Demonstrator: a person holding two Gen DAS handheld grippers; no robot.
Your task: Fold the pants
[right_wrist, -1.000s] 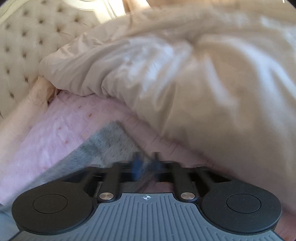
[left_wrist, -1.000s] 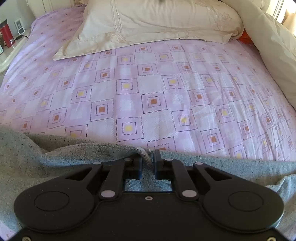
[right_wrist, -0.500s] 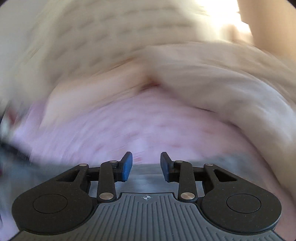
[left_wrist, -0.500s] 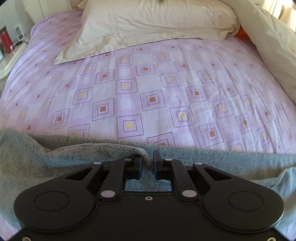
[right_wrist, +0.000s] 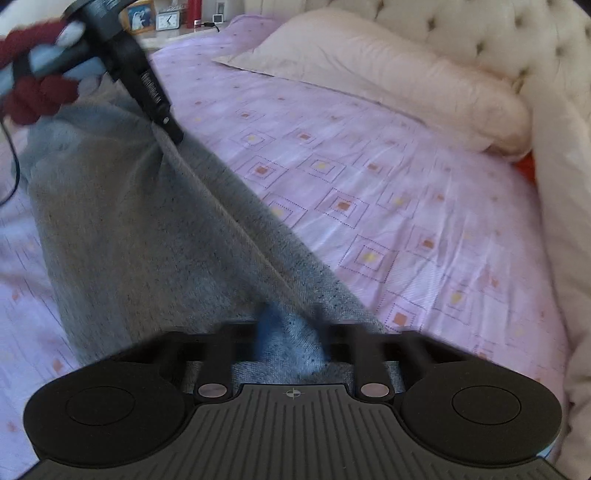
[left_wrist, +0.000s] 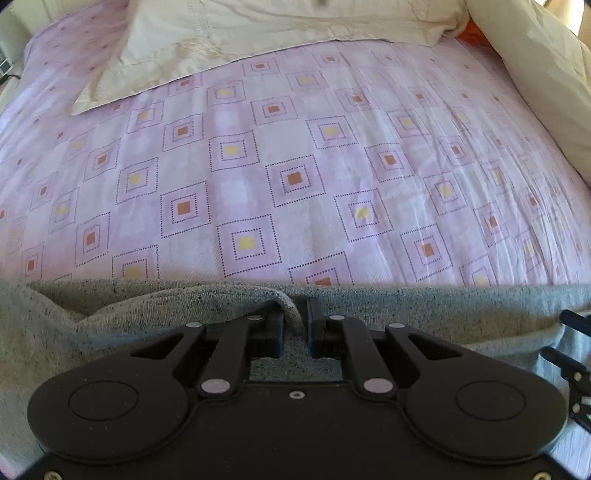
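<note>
1. Pants [right_wrist: 155,236], grey and speckled, stretch in a taut band across the near part of the bed [left_wrist: 295,166], held at both ends.
2. Left tongs [left_wrist: 295,325] are clamped on a bunched fold of the pants' upper edge; the fabric rises in a small ridge between the two fingers.
3. Right tongs [right_wrist: 291,332] are blurred, but grey cloth fills the narrow gap between their fingers, so they are pinched on the pants too.
4. From the right wrist view, the left tongs [right_wrist: 177,138] appear at the far end of the stretched edge, gripped by a hand [right_wrist: 40,79] in a dark red and grey glove.
5. A cream pillow [left_wrist: 295,29] lies at the head of the pink patterned sheet, near a tufted headboard [right_wrist: 480,37].
</note>
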